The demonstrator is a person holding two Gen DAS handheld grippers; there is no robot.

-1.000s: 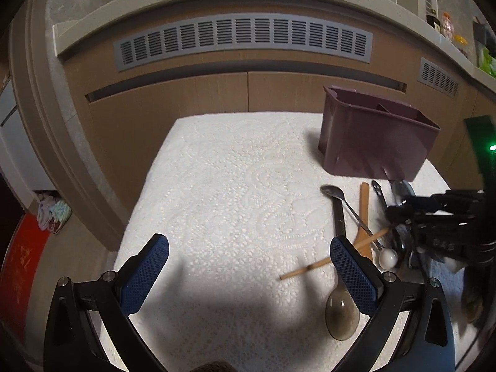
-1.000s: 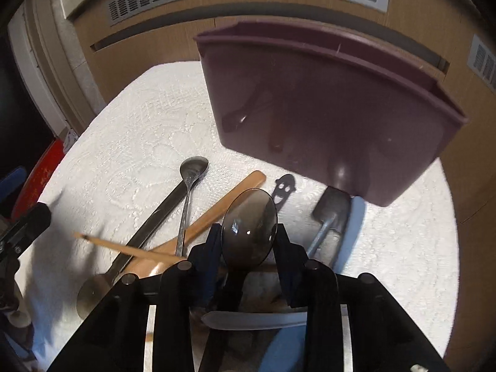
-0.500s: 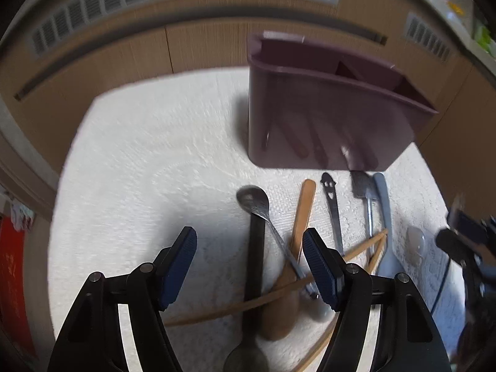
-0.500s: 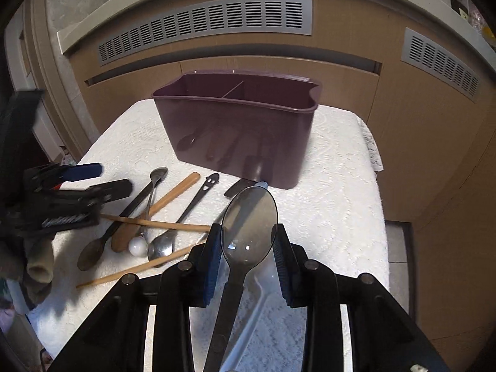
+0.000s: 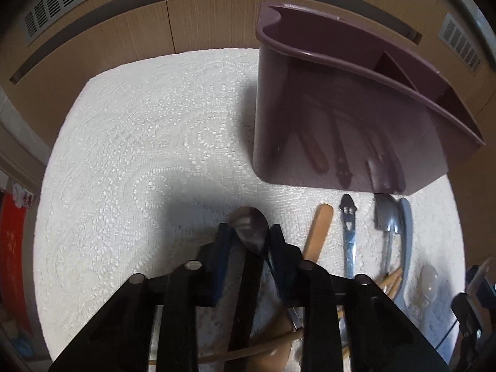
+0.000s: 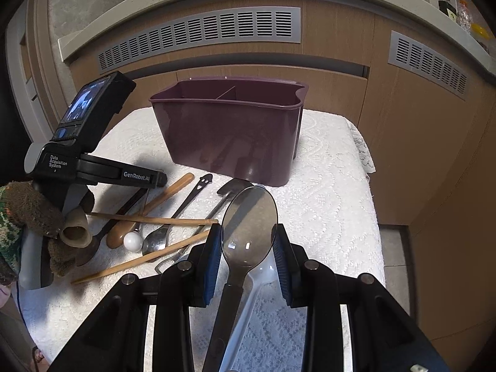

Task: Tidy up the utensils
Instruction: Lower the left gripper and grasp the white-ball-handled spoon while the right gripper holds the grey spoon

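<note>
My right gripper [image 6: 248,241] is shut on a smoky translucent plastic spoon [image 6: 249,217], held above the white cloth in front of the maroon utensil caddy [image 6: 229,136]. My left gripper [image 5: 249,235] is shut on a dark spoon [image 5: 251,226] low over the cloth, left of the caddy [image 5: 350,130]. Loose utensils lie between: a wooden spoon [image 6: 155,207], chopsticks [image 6: 148,220], a metal spoon [image 6: 158,238] and a smiley-handled piece [image 6: 198,190]. The left gripper body [image 6: 93,167] shows in the right wrist view.
The white lace cloth [image 6: 328,186] covers a small table with wooden cabinet fronts [image 6: 418,142] close behind and to the right. A light blue handle [image 5: 406,232] and a metal spatula [image 5: 386,214] lie near the caddy's front. A white ball-ended piece [image 6: 133,241] lies among the utensils.
My left gripper moved right and forward over the utensils, came down and shut on the dark spoon. My right gripper lifted back from the caddy, still holding the translucent spoon.
</note>
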